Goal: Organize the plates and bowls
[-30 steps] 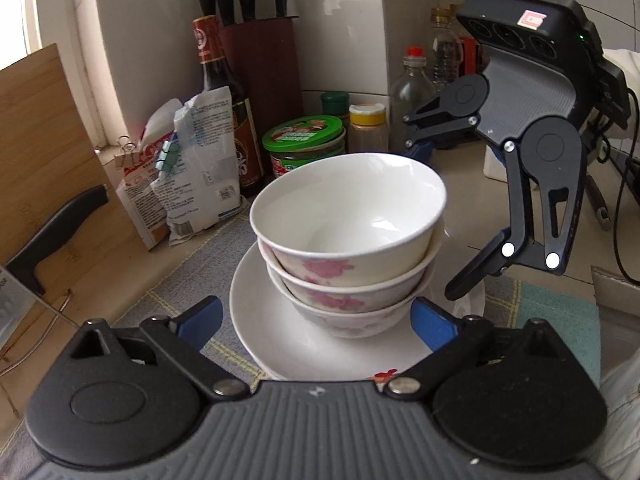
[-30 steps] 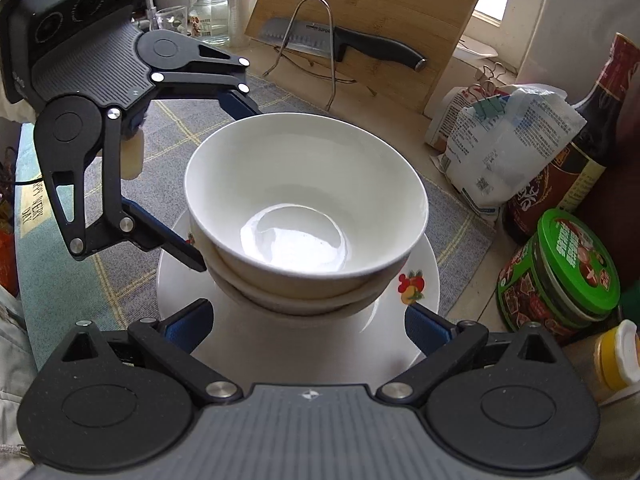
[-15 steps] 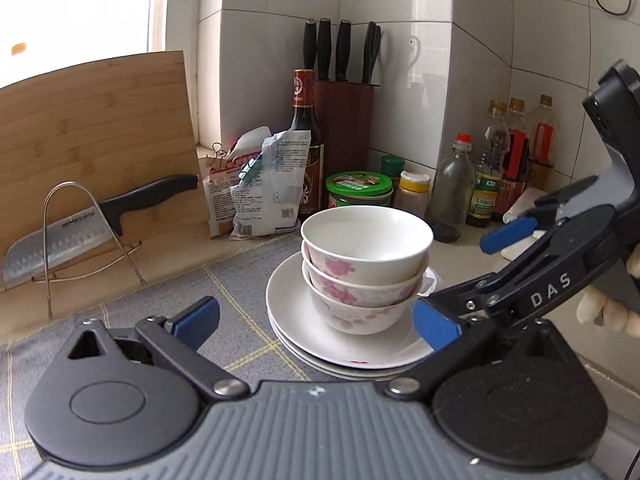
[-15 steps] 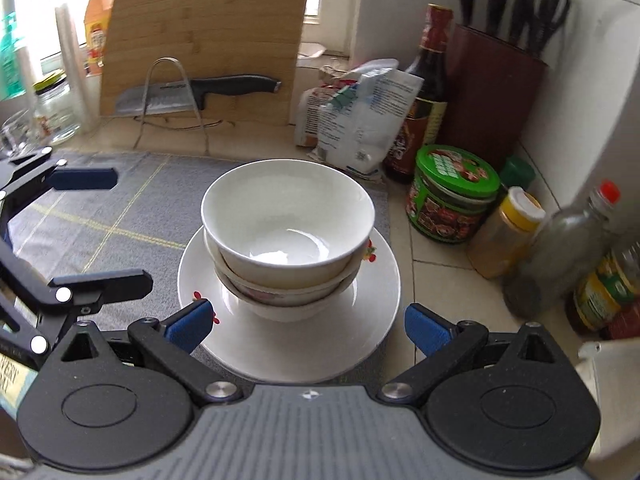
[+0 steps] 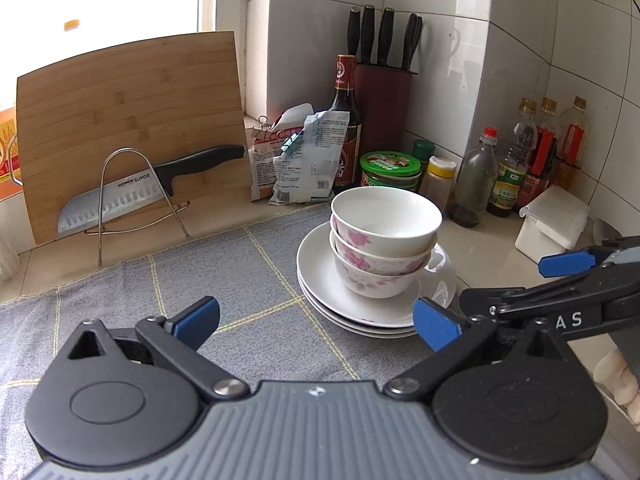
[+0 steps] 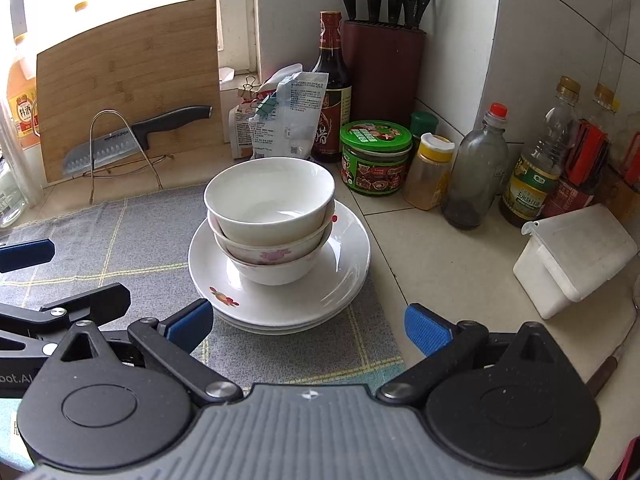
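Three white bowls with pink flowers (image 5: pixel 384 240) (image 6: pixel 272 224) are nested one inside another on a stack of white plates (image 5: pixel 320 280) (image 6: pixel 344 280), which rests on a grey checked mat (image 5: pixel 224 280) (image 6: pixel 120 240). My left gripper (image 5: pixel 316 320) is open and empty, held back from the stack at its near left. My right gripper (image 6: pixel 306 322) is open and empty too, just in front of the plates. In the left wrist view the right gripper (image 5: pixel 560 280) reaches in from the right edge.
At the back left a bamboo cutting board (image 5: pixel 132 120) leans behind a wire rack with a cleaver (image 5: pixel 120 200). Behind the stack are bags (image 5: pixel 296 160), a sauce bottle (image 5: pixel 346 120), a knife block (image 5: pixel 384 104) and a green-lidded jar (image 6: pixel 376 156). Bottles (image 6: pixel 476 176) and a white box (image 6: pixel 576 256) stand right.
Both grippers have drawn back and up from the bowl stack, which now looks smaller and farther away. The bowls and plates have stayed in place.
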Action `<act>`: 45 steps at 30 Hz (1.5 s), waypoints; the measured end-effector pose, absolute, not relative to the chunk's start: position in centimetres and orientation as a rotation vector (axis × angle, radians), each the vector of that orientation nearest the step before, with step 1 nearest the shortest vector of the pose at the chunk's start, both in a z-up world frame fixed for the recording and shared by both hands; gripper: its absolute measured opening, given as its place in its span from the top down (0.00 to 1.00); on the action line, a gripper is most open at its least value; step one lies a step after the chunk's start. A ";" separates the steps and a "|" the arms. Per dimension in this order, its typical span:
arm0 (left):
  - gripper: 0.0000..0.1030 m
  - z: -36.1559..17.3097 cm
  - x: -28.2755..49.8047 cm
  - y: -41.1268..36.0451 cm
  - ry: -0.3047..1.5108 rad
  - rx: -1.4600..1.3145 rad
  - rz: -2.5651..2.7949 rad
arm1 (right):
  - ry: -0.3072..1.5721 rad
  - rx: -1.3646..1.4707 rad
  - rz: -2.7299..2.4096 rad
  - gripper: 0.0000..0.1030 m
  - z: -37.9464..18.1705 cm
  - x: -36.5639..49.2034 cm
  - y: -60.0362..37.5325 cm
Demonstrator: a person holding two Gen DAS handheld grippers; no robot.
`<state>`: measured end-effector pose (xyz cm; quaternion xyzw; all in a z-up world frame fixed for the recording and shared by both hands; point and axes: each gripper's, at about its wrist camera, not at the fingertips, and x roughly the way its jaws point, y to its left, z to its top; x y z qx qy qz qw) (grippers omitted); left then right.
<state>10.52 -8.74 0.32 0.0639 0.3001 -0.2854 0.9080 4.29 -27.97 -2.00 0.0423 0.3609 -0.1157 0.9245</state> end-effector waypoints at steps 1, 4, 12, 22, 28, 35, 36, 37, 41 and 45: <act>0.01 0.4 10.5 -8.7 0.623 0.134 -0.578 | 0.741 0.087 -0.238 0.00 -2.0 4.2 -27.9; 0.01 0.5 10.5 -8.6 0.642 0.137 -0.541 | 0.740 0.095 -0.238 0.00 -2.0 4.0 -27.7; 0.01 0.6 10.5 -8.1 0.664 0.127 -0.511 | 0.731 0.093 -0.233 0.00 -1.7 4.1 -27.3; 0.01 0.7 10.6 -8.0 0.665 0.116 -0.519 | 0.727 0.098 -0.226 0.00 -1.6 4.0 -27.1; 0.01 0.8 10.5 -8.2 0.662 0.115 -0.526 | 0.729 0.095 -0.234 0.00 -1.5 3.9 -27.3; 0.01 0.8 10.5 -8.4 0.664 0.111 -0.527 | 0.729 0.095 -0.241 0.00 -1.5 3.7 -27.4; 0.01 0.8 10.5 -8.5 0.664 0.112 -0.526 | 0.729 0.095 -0.242 0.00 -1.5 3.7 -27.4; 0.01 0.8 10.5 -8.5 0.663 0.113 -0.526 | 0.729 0.094 -0.244 0.00 -1.5 3.7 -27.4; 0.01 0.8 10.6 -8.6 0.662 0.113 -0.526 | 0.730 0.094 -0.246 0.00 -1.5 3.8 -27.5; 0.01 0.7 10.7 -8.7 0.666 0.113 -0.525 | 0.732 0.093 -0.248 0.00 -1.5 3.9 -27.6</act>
